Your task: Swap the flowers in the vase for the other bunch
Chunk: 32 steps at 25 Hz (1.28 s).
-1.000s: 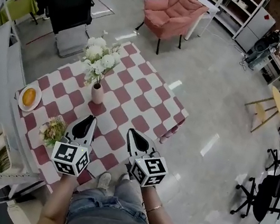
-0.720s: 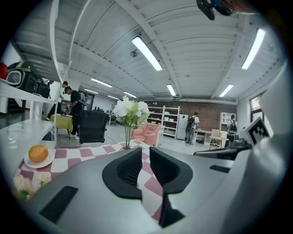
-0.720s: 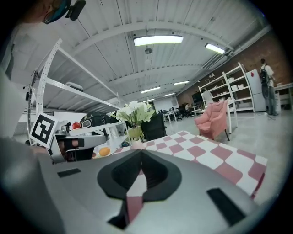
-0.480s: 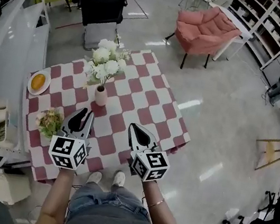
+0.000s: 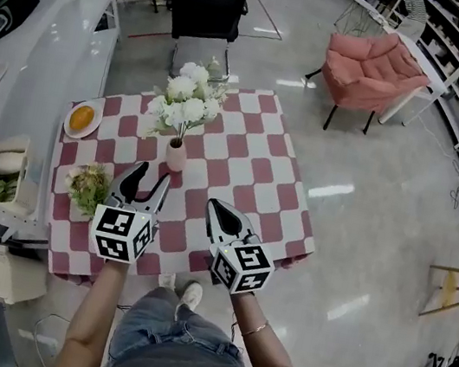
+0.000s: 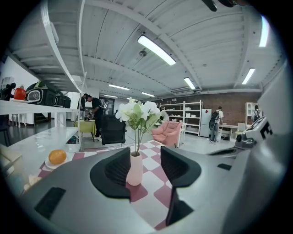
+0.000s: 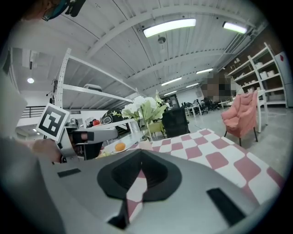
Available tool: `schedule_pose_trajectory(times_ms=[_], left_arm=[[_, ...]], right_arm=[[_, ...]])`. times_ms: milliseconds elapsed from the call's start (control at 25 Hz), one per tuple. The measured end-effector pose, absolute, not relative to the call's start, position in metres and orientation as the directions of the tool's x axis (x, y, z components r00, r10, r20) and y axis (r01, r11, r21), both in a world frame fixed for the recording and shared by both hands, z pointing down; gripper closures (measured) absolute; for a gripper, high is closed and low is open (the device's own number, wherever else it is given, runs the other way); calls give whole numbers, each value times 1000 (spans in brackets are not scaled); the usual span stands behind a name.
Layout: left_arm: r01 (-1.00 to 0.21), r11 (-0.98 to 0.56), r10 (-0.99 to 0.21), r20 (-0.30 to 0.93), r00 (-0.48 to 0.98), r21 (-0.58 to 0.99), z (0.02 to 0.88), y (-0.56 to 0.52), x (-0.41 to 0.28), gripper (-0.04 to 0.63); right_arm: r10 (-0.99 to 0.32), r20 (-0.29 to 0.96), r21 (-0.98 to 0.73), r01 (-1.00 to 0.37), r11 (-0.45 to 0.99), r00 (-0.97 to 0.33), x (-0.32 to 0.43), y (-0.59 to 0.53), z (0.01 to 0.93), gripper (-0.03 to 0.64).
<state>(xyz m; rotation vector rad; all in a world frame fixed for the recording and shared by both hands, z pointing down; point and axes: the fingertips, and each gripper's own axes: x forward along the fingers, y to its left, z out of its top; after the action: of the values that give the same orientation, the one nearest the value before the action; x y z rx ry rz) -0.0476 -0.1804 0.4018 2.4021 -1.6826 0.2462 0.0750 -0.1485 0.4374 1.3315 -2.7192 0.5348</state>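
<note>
Flowers of the spare bunch (image 5: 89, 187) lie on the checked table (image 5: 249, 173), just left of the left gripper (image 5: 151, 175), whose jaws have just been opening and stand apart, empty. The right gripper (image 5: 215, 206) is clenched on nothing. Beyond, clear of both, stands the pink vase (image 5: 176, 156) of white flowers (image 5: 185, 105). Farther left is a plate (image 5: 83, 118) with an orange. The spare bunch's stems are too small to make out.

The vase (image 5: 175, 156) looks smooth and matt, the tablecloth (image 5: 249, 173) woven, the floor (image 5: 370, 185) glossy.
</note>
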Motion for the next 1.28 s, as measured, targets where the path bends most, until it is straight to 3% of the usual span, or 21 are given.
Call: schedule_pose_trajectory(times_ms=[400,1280], left_arm=[[-941,-327,-898,284,337,83,421,-236,-38,353],[-913,-394,-860,310,406,102,437,-306,-26,375]], right_arm=[[-736,233,-254,-771,585,-635,65,-170,447,606],[-706,314,-212,-771,600,-636,36,-214,475,606]])
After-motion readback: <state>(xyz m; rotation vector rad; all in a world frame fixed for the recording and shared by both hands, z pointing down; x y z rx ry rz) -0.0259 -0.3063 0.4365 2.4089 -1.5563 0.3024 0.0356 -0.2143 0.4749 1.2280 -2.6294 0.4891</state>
